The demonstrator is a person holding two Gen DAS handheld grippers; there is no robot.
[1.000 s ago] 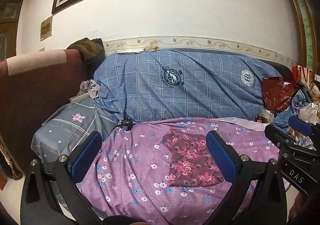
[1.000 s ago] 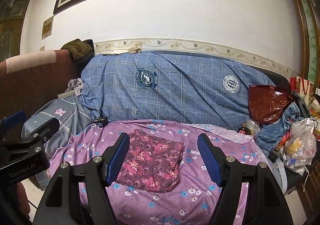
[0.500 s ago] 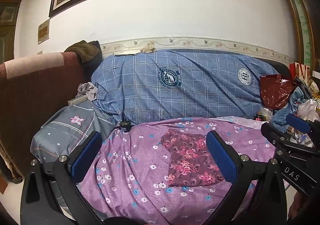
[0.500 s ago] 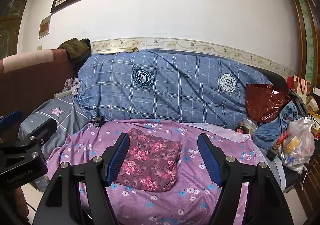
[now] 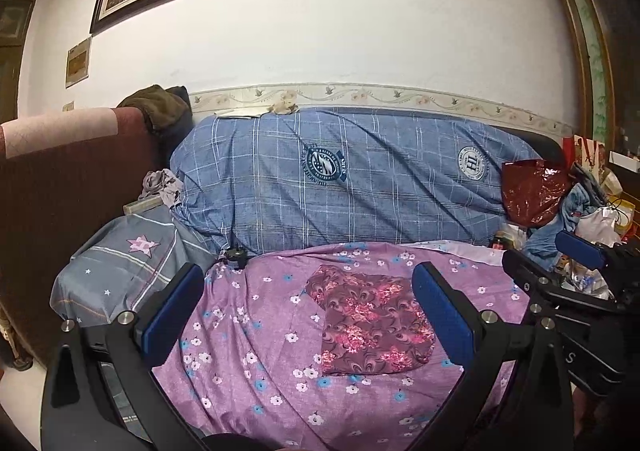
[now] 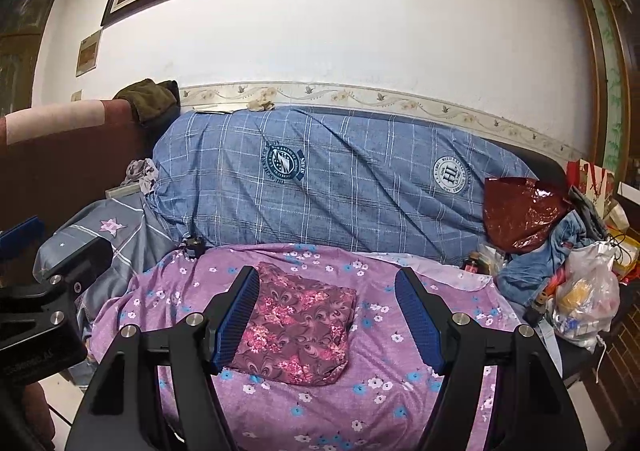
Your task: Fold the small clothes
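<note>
A small maroon floral garment (image 5: 370,325) lies folded into a flat rectangle on the purple flowered sheet (image 5: 248,331) of the sofa seat. It also shows in the right wrist view (image 6: 298,331). My left gripper (image 5: 308,311) is open and empty, held back from the seat with the garment toward its right finger. My right gripper (image 6: 326,321) is open and empty, also held back, with the garment seen between its fingers, nearer the left one. Neither gripper touches the cloth.
A blue checked cover (image 5: 352,175) drapes the sofa back. A grey star pillow (image 5: 124,267) lies at the left. A red plastic bag (image 6: 520,211), blue clothes and a white bag (image 6: 584,299) are piled at the right. A small black object (image 5: 236,255) sits at the seat's back edge.
Both grippers have drawn back slightly from the sofa, so the garment looks a little smaller. The garment has not moved. Both grippers stay open.
</note>
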